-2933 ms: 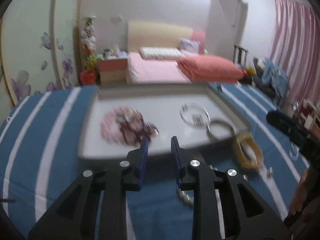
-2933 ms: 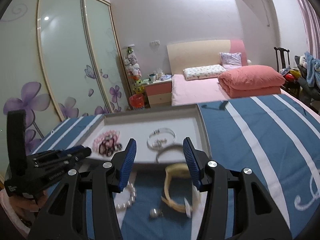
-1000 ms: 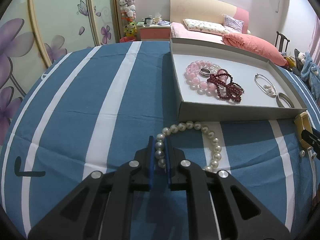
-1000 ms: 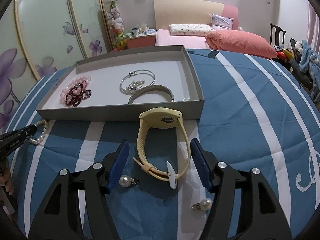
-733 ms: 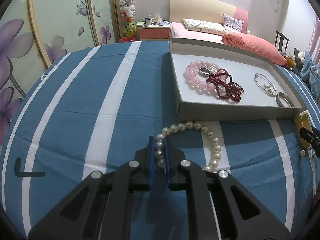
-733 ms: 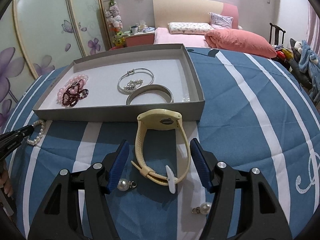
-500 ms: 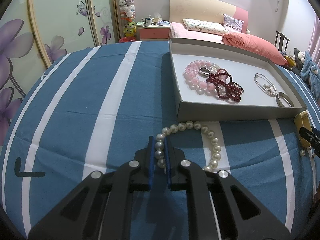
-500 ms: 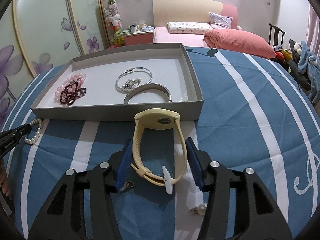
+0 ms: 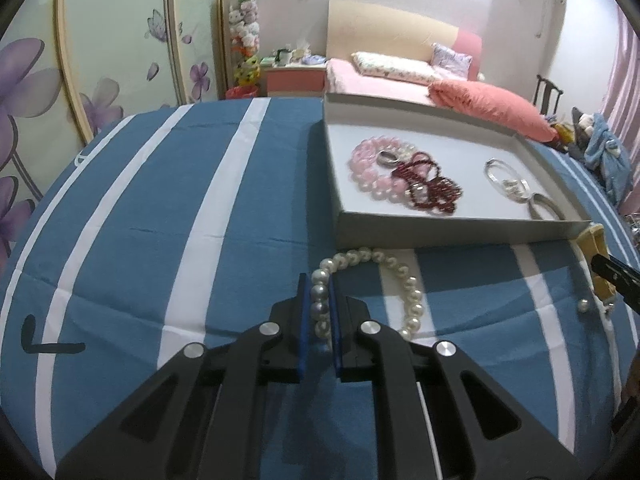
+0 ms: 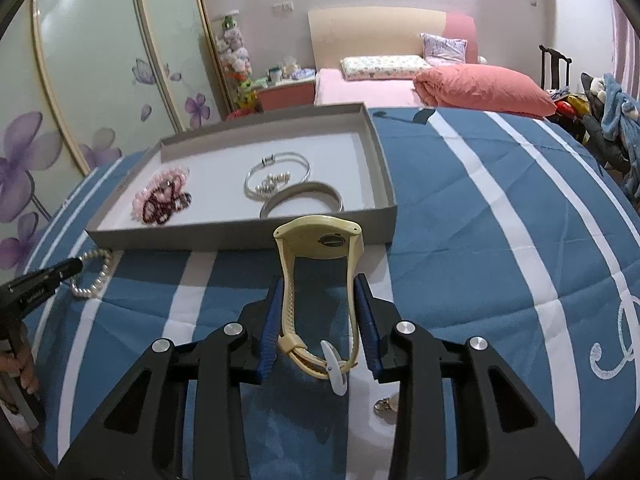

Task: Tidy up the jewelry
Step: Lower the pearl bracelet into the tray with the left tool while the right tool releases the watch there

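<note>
A white pearl strand point(image 9: 400, 276) lies looped on the blue striped bedcover point(image 9: 160, 220), just in front of the grey tray's point(image 9: 440, 232) near wall. The left gripper point(image 9: 319, 304) is clamped on the strand's left side — blue pads tight against the beads. The pale yellow watch point(image 10: 320, 280) lies on the cover beside the tray's front wall; the right gripper point(image 10: 318, 312) has closed onto its strap — pads touching both sides
</note>
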